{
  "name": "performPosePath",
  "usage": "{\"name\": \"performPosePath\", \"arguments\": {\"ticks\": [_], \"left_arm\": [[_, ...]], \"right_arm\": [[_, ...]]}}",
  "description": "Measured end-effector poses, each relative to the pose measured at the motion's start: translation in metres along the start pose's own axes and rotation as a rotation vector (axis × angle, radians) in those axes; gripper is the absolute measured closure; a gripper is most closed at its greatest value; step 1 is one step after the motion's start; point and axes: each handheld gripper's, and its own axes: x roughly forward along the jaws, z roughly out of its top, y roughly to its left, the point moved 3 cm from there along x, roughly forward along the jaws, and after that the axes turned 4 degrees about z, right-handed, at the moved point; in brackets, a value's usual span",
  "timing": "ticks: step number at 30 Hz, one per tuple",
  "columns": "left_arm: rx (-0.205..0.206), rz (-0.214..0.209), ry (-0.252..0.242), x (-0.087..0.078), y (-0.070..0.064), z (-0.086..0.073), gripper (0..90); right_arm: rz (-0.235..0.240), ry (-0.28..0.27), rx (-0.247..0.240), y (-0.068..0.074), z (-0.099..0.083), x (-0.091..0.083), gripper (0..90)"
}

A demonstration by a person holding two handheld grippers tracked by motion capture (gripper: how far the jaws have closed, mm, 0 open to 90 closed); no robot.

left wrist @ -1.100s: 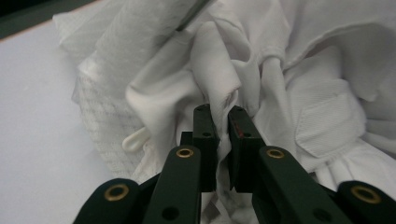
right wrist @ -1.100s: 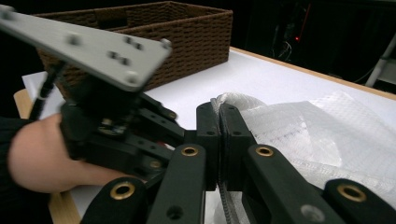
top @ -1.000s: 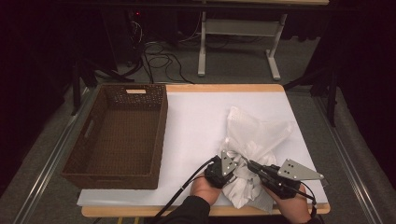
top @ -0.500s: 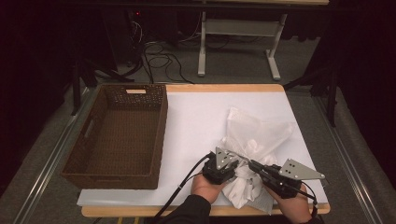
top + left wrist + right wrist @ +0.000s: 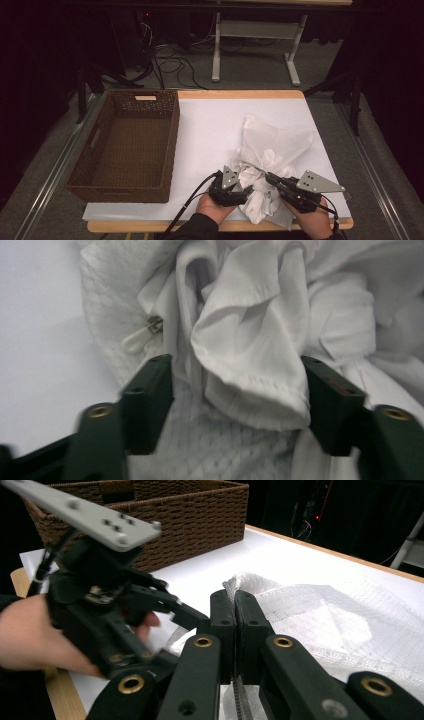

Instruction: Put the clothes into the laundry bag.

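While the right gripper [image 5: 235,630] has its jaws clenched on the zipper edge of the mesh bag [image 5: 280,140], the left gripper [image 5: 235,405] holds its jaws released around a fold of white cloth [image 5: 250,340], so the stuffing step looks under way near the counter's [image 5: 210,120] front edge. Next, the left jaws likely need to close and push the soft, crumpled cloth deeper. The woven basket [image 5: 125,145] sits well apart.
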Motion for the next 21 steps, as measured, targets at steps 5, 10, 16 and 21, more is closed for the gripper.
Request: {"name": "performPosePath", "arguments": {"ticks": [5,10,16,21], "left_arm": [[0.001,0.054,0.000,0.007,0.000,0.007,75.9],[0.036,0.070,-0.064,-0.001,-0.007,0.018,83.8],[0.103,0.085,-0.142,-0.008,-0.027,0.035,83.7],[0.089,0.121,-0.093,0.014,-0.019,0.038,82.9]], "right_arm": [[-0.002,0.004,0.007,-0.002,-0.002,0.001,89.5],[-0.003,0.003,0.007,-0.002,-0.002,0.001,89.5],[-0.004,-0.009,0.013,-0.003,-0.001,0.002,89.6],[-0.001,-0.027,0.015,-0.003,0.001,0.000,89.6]]}}
